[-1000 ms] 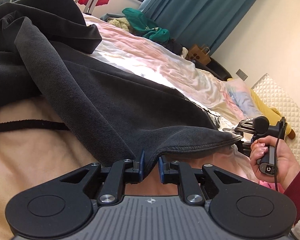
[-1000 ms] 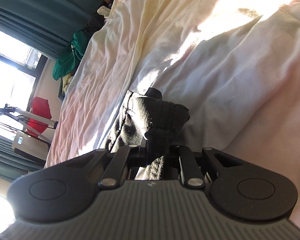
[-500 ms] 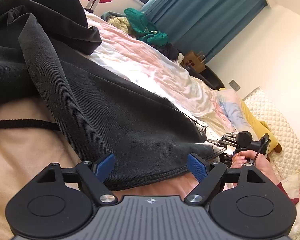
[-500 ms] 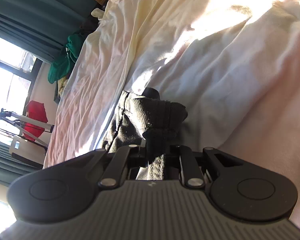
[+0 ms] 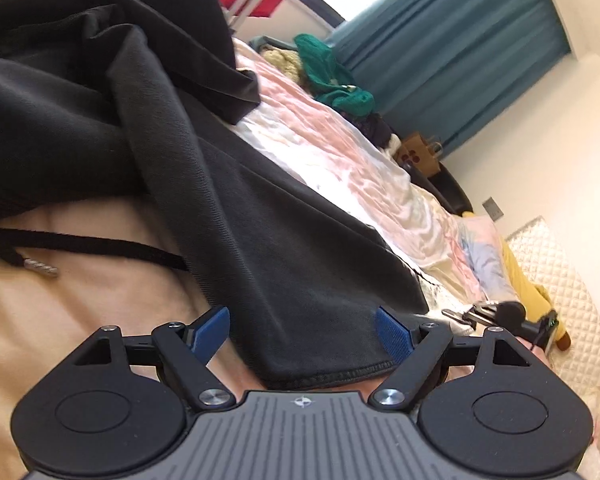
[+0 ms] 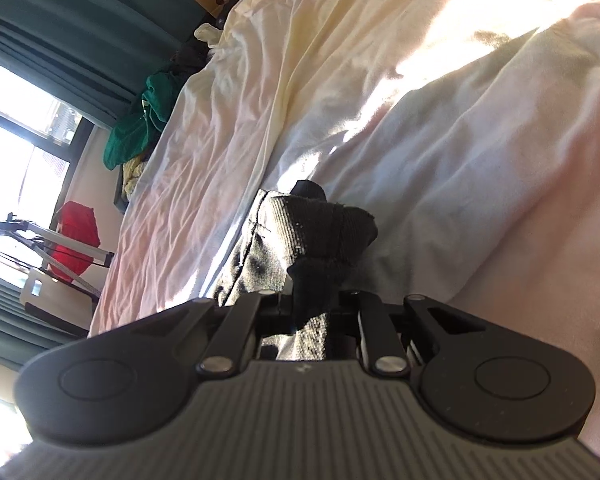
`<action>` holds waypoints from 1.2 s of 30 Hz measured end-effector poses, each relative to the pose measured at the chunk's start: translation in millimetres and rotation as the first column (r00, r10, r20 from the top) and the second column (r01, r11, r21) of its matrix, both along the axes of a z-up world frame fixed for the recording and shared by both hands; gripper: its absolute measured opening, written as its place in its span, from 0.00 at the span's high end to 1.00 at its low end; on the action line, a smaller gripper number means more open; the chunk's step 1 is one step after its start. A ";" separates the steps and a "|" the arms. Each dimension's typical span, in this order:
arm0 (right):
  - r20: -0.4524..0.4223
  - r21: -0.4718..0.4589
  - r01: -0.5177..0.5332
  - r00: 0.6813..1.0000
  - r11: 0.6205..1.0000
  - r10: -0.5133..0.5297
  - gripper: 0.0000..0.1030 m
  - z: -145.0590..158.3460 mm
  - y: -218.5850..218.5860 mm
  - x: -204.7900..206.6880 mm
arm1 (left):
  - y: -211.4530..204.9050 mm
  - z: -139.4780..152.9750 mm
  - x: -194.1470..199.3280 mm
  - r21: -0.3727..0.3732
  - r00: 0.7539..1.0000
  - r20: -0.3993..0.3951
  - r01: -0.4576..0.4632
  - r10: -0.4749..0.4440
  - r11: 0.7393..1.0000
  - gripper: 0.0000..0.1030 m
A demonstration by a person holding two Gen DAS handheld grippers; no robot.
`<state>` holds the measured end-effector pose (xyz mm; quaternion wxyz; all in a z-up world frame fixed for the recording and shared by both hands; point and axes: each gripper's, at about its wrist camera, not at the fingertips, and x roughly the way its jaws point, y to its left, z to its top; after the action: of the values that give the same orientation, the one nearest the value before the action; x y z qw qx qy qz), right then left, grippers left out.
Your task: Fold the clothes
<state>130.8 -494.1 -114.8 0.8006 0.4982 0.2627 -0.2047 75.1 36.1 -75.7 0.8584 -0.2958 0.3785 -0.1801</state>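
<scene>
Left gripper (image 5: 302, 330): jaws spread wide, blue ribbed pads (image 5: 392, 336) on either side of a hem; they grip nothing, and the cloth lies loose in the gap between them.

Right gripper (image 6: 310, 304): jaws drawn close together, pinching a bunched fold of dark cloth that stands up between them. In the left wrist view this gripper (image 5: 460, 314) shows far to the right, at the garment's other corner.

Dark hoodie (image 5: 228, 184): charcoal, a fine diagonal twill weave, spread across the bed with heavy folds piled up at the upper left. Its stitched hem (image 5: 332, 376) curves just in front of the left gripper.

Pinched fold (image 6: 320, 232): ribbed knit — thick and lumpy, sunlit along its top edge.

Drawstring (image 5: 96, 246): black braided cord lying on the pale cover, ending in a small metal tip (image 5: 40, 267).

Bed (image 5: 340, 152): wrinkled sheet in pale pink, cream and white, crumpled into soft ridges; bright sun falls on it in the right wrist view.

Cream cover (image 5: 60, 320): soft, smooth fabric under the hoodie's near edge.

Clothes pile (image 5: 332, 76): green and yellowish garments heaped at the far end of the bed.

Paper bag (image 5: 418, 154): brown, with handles — beside the bed; its contents cannot be seen.

Curtains (image 5: 452, 48): teal, hanging in long pleats.

Quilted surface (image 5: 560, 280): white, diamond-stitched, at the right.
</scene>
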 end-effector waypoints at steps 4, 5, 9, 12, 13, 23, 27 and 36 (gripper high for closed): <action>0.034 0.005 0.009 0.999 1.000 -0.009 0.89 7.8 0.5 -7.1 | 71.5 -5.9 -10.7 -0.106 0.962 -0.139 -0.249 0.234 0.963 0.21; 0.043 0.030 0.018 0.999 0.999 -0.019 0.89 6.9 -1.6 -10.2 | 89.3 -9.4 -14.0 -0.128 0.939 -0.187 -0.314 0.288 0.941 0.21; 0.047 0.132 0.039 0.998 0.990 -0.045 0.88 -1.1 -12.0 -21.0 | 147.7 -30.5 -37.2 -0.270 0.826 -0.352 -0.540 0.441 0.797 0.23; 0.057 0.205 0.046 0.997 0.978 -0.059 0.88 -6.6 -18.6 -28.2 | 169.0 -41.7 -53.2 -0.367 0.751 -0.400 -0.656 0.525 0.660 0.24; 0.056 0.213 0.044 0.997 0.976 -0.057 0.88 -6.8 -19.7 -29.7 | 171.1 -43.4 -55.0 -0.372 0.730 -0.403 -0.681 0.552 0.630 0.24; 0.034 0.257 0.076 0.996 0.963 -0.088 0.85 -18.0 -26.1 -38.3 | 182.7 -53.0 -54.0 -0.386 0.588 -0.438 -0.806 0.680 0.448 0.72; 0.067 0.210 0.080 0.993 0.974 -0.096 0.88 -19.0 -27.6 -32.8 | 179.9 -23.4 -51.5 -0.289 0.614 -0.367 -0.790 0.699 0.541 0.88; 0.188 0.106 0.120 0.972 0.987 -0.139 0.92 -2.4 -39.1 -34.4 | 238.1 117.6 -112.2 -0.209 0.635 -0.121 -0.768 0.763 0.606 0.91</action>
<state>96.4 -533.2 -117.2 0.7831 0.5689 0.1593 -0.1942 -37.1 274.3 41.8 0.8066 -0.5323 0.1991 0.1625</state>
